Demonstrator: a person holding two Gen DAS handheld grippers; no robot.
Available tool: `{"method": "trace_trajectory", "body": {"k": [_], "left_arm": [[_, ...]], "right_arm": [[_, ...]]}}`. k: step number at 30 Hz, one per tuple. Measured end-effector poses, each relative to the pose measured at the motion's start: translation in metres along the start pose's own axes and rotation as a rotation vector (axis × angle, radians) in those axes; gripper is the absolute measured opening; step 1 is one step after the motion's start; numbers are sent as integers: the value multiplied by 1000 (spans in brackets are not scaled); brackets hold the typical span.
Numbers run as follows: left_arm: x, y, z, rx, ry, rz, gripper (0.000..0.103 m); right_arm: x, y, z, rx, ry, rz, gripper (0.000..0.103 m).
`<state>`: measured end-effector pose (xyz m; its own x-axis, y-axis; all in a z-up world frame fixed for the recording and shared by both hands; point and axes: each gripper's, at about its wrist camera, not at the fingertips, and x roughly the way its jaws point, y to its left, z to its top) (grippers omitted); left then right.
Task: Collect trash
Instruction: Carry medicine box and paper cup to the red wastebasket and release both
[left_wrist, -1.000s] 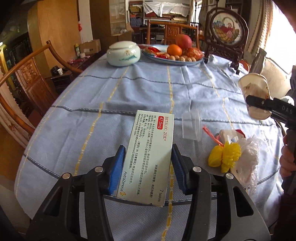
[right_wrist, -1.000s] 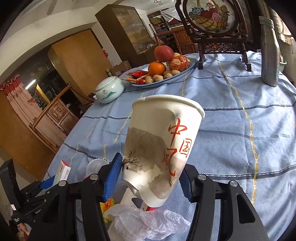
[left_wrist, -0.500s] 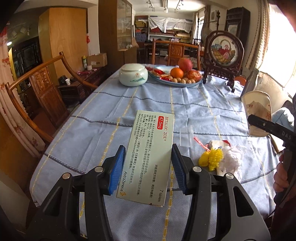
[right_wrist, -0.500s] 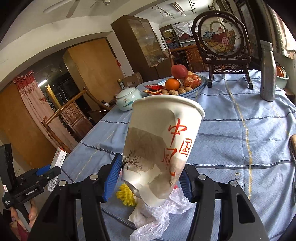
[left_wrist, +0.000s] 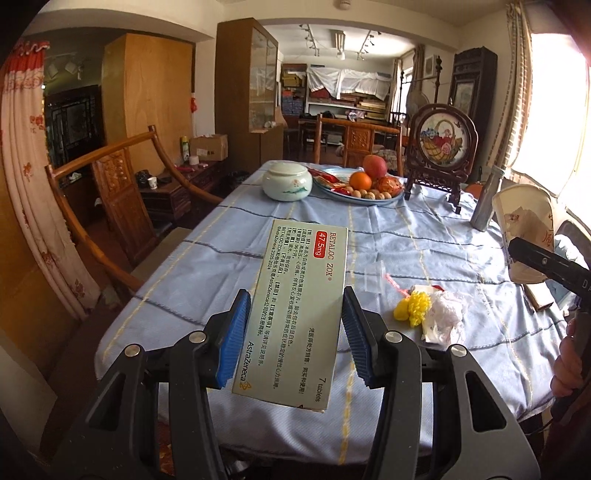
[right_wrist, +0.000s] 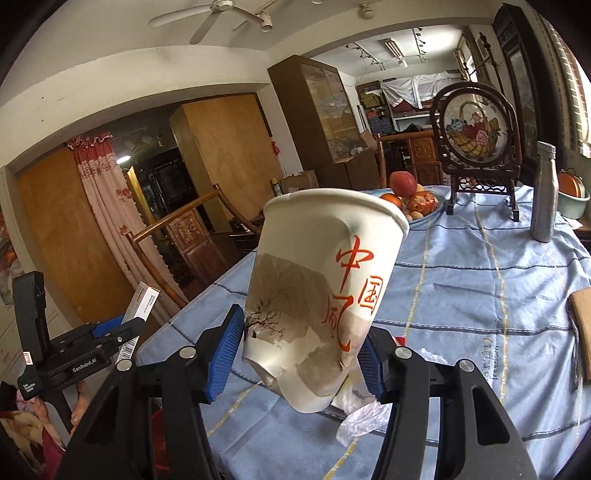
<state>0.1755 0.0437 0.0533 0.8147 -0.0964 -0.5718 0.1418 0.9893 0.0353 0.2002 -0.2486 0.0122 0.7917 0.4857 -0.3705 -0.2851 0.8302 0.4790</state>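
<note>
My left gripper (left_wrist: 291, 332) is shut on a grey-green medicine box (left_wrist: 295, 306) and holds it above the near edge of the table. My right gripper (right_wrist: 299, 354) is shut on a crumpled white paper cup (right_wrist: 321, 295) with red characters, held above the table's right side; the cup also shows in the left wrist view (left_wrist: 524, 229). On the blue tablecloth (left_wrist: 369, 240) lie a small clear plastic cup (left_wrist: 373, 280), a yellow wrapper (left_wrist: 412, 312) and crumpled white plastic (left_wrist: 445, 319). The left gripper with the box shows in the right wrist view (right_wrist: 122, 332).
A white lidded jar (left_wrist: 288, 181), a fruit plate (left_wrist: 362, 188), a framed embroidery stand (left_wrist: 441, 147) and a metal bottle (left_wrist: 485, 199) stand at the far end. A wooden chair (left_wrist: 122, 199) is left of the table. A brown item (right_wrist: 581, 332) lies at the right edge.
Both grippers have pulled back and risen from the table with their loads. The trash pile now lies farther off.
</note>
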Motion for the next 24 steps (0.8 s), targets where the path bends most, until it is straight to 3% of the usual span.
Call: {"method": "trace_trajectory", "body": {"k": [11, 17, 24], "left_arm": [[-44, 82, -49, -54, 4, 141, 50], [-37, 136, -91, -118, 92, 204, 50], [-21, 195, -150, -225, 221, 209, 51]], "right_arm": [[17, 107, -25, -100, 65, 163, 58], [52, 169, -42, -158, 145, 236, 58], [105, 232, -64, -201, 254, 297, 58]]}}
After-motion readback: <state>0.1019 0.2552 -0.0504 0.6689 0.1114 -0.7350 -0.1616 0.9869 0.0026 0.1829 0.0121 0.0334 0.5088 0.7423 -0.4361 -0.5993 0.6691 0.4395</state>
